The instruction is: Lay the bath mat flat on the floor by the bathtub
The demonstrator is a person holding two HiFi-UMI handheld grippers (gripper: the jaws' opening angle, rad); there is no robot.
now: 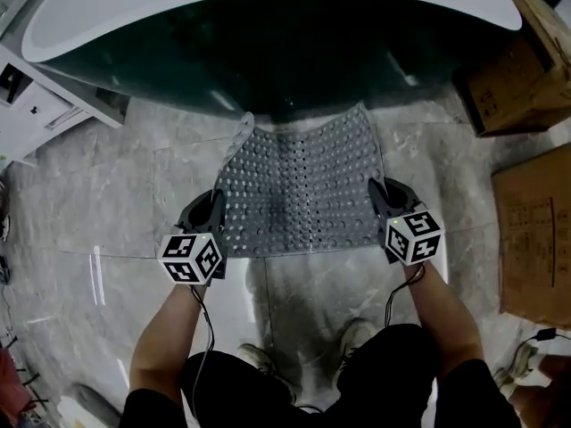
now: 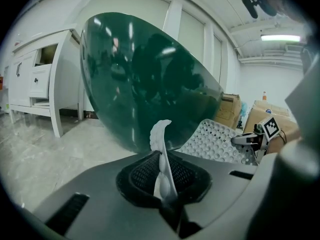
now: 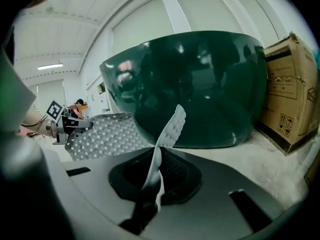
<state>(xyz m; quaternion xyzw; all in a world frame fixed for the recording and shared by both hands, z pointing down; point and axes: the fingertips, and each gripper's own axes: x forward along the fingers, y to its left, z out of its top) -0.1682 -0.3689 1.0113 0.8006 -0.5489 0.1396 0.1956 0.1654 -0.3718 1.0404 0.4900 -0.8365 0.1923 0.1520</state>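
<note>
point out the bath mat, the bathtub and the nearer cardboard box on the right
bath mat [image 1: 299, 190]: head view, centre of its studded surface
bathtub [image 1: 268, 61]: head view, dark green outer wall
cardboard box [image 1: 538, 239]: head view, top face

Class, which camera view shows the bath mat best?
The head view: almost the whole bath mat appears from above, beside the bathtub. Each gripper view shows only a pinched edge standing between its jaws and a dotted stretch beyond.
</note>
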